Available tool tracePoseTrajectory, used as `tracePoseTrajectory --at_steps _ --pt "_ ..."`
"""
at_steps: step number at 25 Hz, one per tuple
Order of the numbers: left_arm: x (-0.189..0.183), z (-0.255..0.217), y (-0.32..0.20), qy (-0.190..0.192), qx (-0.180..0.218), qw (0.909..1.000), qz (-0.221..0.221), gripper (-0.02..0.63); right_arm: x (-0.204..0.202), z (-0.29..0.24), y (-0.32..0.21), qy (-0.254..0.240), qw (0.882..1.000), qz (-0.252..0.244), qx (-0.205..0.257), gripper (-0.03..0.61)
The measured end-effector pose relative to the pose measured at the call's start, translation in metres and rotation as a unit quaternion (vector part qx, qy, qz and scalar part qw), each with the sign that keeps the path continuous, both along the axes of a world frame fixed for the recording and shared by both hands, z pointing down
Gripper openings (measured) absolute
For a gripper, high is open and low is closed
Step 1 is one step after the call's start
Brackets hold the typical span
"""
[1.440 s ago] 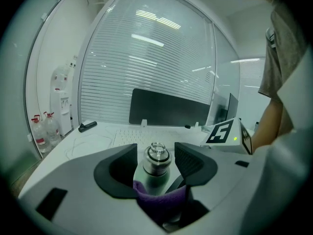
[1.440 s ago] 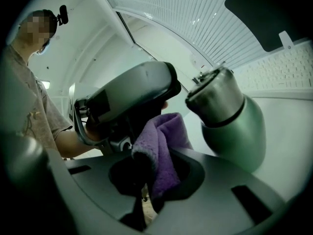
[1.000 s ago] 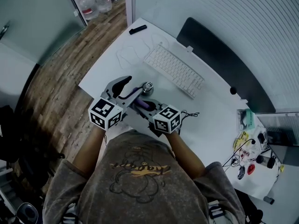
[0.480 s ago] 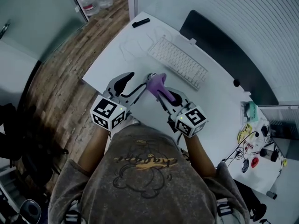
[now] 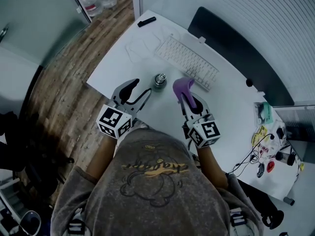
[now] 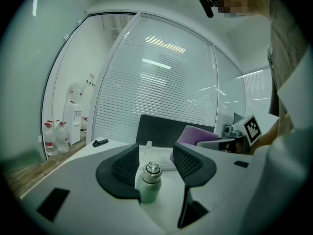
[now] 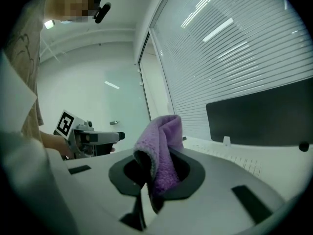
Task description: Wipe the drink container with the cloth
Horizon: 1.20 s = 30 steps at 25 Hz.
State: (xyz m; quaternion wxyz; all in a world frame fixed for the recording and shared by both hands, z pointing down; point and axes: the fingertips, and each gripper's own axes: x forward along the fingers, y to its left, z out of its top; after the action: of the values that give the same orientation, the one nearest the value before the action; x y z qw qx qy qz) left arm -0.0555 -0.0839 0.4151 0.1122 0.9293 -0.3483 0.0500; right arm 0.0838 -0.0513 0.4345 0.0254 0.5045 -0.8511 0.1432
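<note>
A small green drink bottle with a steel cap stands upright on the white table. My left gripper is open just short of it. In the left gripper view the bottle shows in the gap between the jaws, which have just closed a little; the pads do not press on it. My right gripper is to the right of the bottle and clear of it, shut on a purple cloth. The cloth bulges up out of the jaws of the right gripper.
A white keyboard lies behind the bottle, in front of a dark monitor. A small black object sits at the table's far corner. Cables and small items clutter the right end. The table's left edge drops to a wooden floor.
The right gripper has carried the cloth off the bottle and away to the right, rising. The bottle's cap is uncovered. The left gripper has shifted slightly.
</note>
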Motion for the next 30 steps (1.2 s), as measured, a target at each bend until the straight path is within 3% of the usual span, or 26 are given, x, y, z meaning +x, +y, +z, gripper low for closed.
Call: tracePoseTrajectory --at_steps 6,9,30 --pt "-0.006 0.013 -0.004 -0.002 0.014 0.9994 -0.030 0.088 0.006 0.009 0.000 0.010 1.000 0.019 0.007 0.052" --pt "-0.008 0.022 -0.005 -0.008 0.010 0.9990 -0.043 0.048 0.006 0.013 0.000 0.016 1.000 0.022 0.007 0.052" --pt "-0.011 0.047 -0.001 -0.017 -0.027 0.9964 -0.078 0.031 0.004 0.031 -0.001 0.030 0.999 0.030 0.005 0.049"
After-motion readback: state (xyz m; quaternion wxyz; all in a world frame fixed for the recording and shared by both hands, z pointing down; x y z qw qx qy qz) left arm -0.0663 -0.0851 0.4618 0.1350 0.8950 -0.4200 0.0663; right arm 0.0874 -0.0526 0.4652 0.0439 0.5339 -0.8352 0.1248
